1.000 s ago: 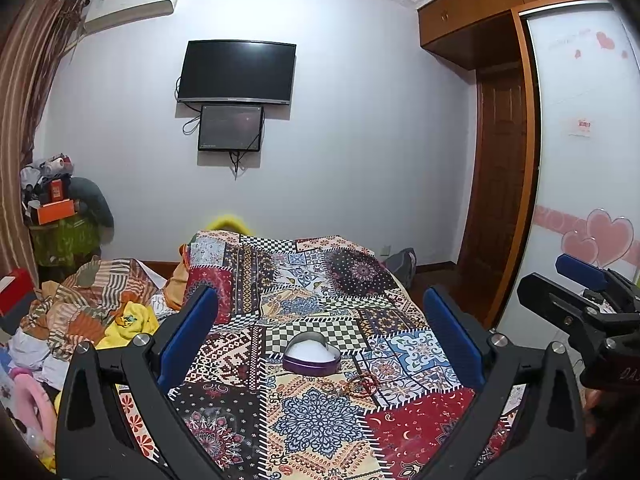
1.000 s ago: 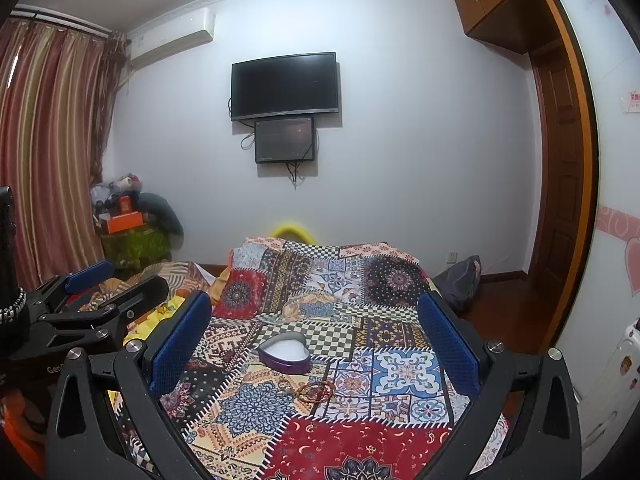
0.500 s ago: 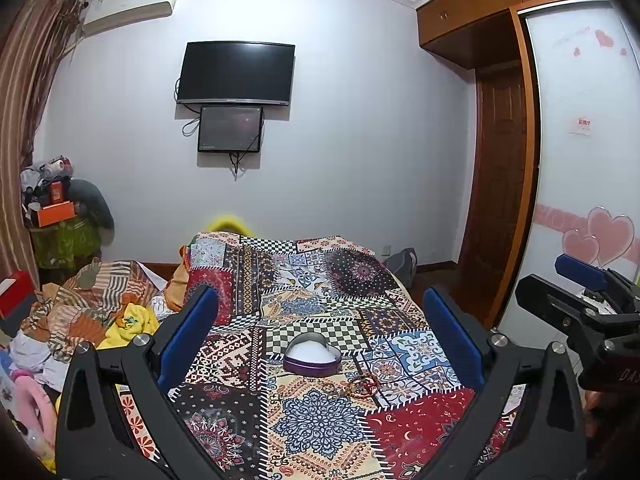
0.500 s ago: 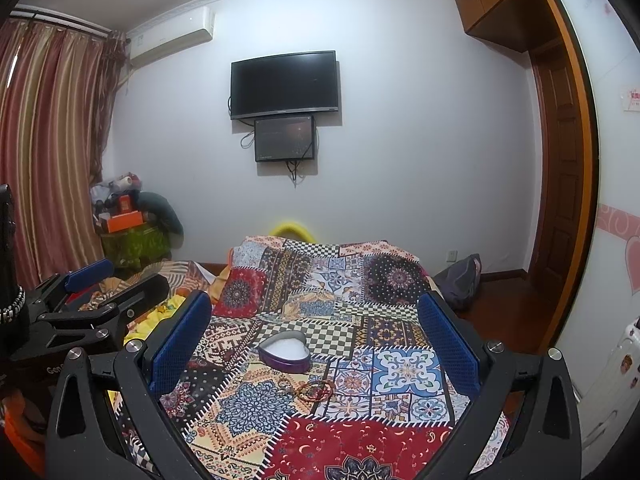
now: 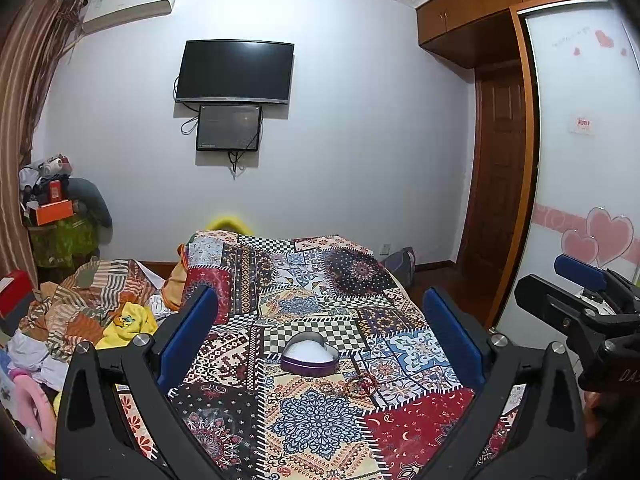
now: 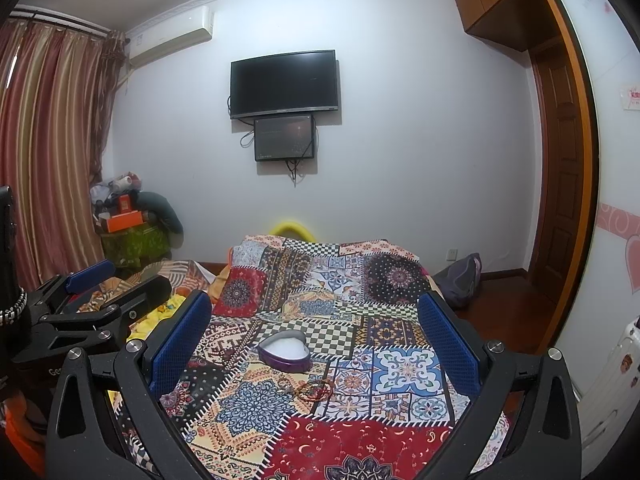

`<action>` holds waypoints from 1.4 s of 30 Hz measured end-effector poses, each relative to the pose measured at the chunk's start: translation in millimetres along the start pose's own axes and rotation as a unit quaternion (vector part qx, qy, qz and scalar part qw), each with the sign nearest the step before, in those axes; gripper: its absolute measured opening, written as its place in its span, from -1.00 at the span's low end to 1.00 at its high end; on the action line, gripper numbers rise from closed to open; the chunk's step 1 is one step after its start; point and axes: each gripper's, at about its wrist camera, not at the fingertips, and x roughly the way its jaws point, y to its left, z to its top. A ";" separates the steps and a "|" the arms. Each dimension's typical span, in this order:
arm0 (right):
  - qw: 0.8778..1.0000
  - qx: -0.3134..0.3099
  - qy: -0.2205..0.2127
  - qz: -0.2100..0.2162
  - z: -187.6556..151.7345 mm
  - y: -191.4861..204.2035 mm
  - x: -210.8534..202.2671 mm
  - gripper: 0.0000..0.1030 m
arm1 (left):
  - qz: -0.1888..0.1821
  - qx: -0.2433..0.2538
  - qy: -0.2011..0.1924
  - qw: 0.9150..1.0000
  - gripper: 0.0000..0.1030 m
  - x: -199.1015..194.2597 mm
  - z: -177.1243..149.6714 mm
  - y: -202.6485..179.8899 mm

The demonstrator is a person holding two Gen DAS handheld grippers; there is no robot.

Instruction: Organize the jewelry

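A purple heart-shaped box (image 5: 309,355) with a white inside lies open on the patchwork bedspread (image 5: 320,420); it also shows in the right wrist view (image 6: 285,353). Red bead bracelets (image 5: 359,385) lie just in front of it, and show in the right wrist view (image 6: 316,389) too. My left gripper (image 5: 320,320) is open and empty, held above the bed short of the box. My right gripper (image 6: 316,320) is open and empty beside it, also short of the box.
A heap of clothes (image 5: 92,308) lies left of the bed. A wardrobe with a sliding door (image 5: 580,160) stands at the right. A TV (image 5: 235,72) hangs on the far wall. A dark bag (image 6: 460,280) sits on the floor.
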 end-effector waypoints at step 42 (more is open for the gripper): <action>0.990 0.008 0.133 -0.037 -52.7 -39.5 96.7 0.99 | 0.019 -0.009 0.132 0.991 0.80 123.9 -51.4 37.2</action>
